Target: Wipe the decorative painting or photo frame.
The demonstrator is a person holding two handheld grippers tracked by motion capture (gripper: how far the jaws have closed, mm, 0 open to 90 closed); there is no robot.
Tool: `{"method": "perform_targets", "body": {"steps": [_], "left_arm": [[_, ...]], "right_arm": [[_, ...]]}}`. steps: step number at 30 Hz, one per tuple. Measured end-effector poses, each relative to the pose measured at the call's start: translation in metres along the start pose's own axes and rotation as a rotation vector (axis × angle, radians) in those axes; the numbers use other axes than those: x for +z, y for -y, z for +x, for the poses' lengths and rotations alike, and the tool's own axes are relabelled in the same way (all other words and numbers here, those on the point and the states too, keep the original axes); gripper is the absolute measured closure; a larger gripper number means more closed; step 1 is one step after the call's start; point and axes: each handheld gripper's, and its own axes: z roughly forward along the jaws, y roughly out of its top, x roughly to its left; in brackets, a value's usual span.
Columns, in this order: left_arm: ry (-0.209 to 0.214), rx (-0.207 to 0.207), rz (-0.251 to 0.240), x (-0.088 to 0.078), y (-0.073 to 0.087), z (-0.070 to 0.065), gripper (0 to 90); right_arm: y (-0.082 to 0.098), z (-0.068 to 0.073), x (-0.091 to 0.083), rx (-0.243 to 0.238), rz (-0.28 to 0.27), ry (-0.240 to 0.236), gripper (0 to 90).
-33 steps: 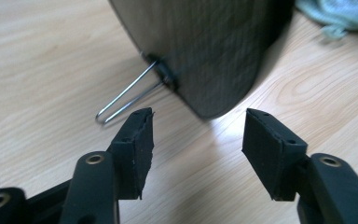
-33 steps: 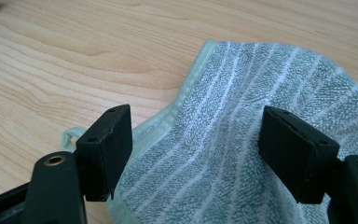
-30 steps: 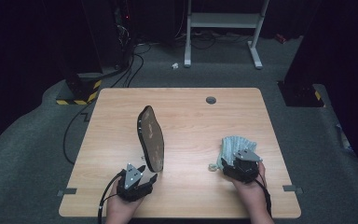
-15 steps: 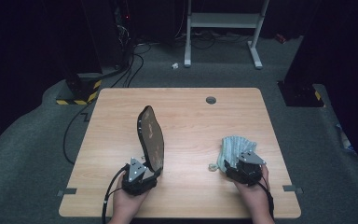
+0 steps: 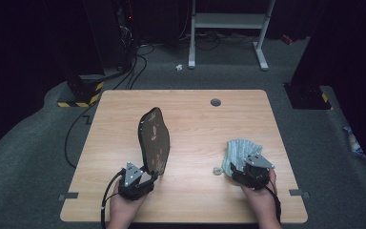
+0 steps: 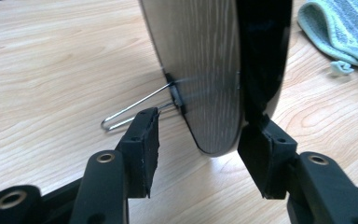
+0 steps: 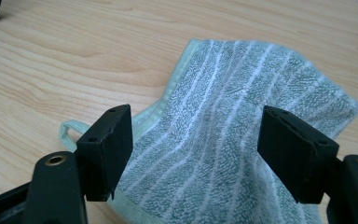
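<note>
An oval mirror (image 5: 153, 140) stands on edge on the wooden table (image 5: 195, 114), propped by a wire stand (image 6: 130, 109). Its back is wood grain (image 6: 209, 70) and its face is dark glass. My left gripper (image 5: 148, 177) straddles the mirror's near lower edge. Its jaws have just been closing, with the edge between them (image 6: 200, 154), and the left pad (image 6: 144, 140) is still clear of the wood. My right gripper (image 5: 240, 171) is open just above a pale green striped towel (image 5: 238, 148), and the cloth (image 7: 223, 93) lies under and between its pads (image 7: 196, 149).
The towel's small hanging loop (image 5: 216, 170) lies on the table left of the right gripper. A round cable hole (image 5: 215, 102) sits near the table's far edge. Beyond the table are a white frame's legs (image 5: 259, 52) and floor cables (image 5: 138, 62).
My left gripper has edged slightly forward around the mirror's near edge. The mirror, the towel and my right gripper look unmoved.
</note>
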Motion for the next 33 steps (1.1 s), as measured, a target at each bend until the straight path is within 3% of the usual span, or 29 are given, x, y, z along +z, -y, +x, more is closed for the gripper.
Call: {"method": "perform_targets", "body": {"steps": [33], "left_arm": [[-0.107,-0.07,0.015,-0.009,0.009,0.042,50.5]], "right_arm": [[-0.002,0.001,0.005,-0.004,-0.001,-0.016,26.4]]}}
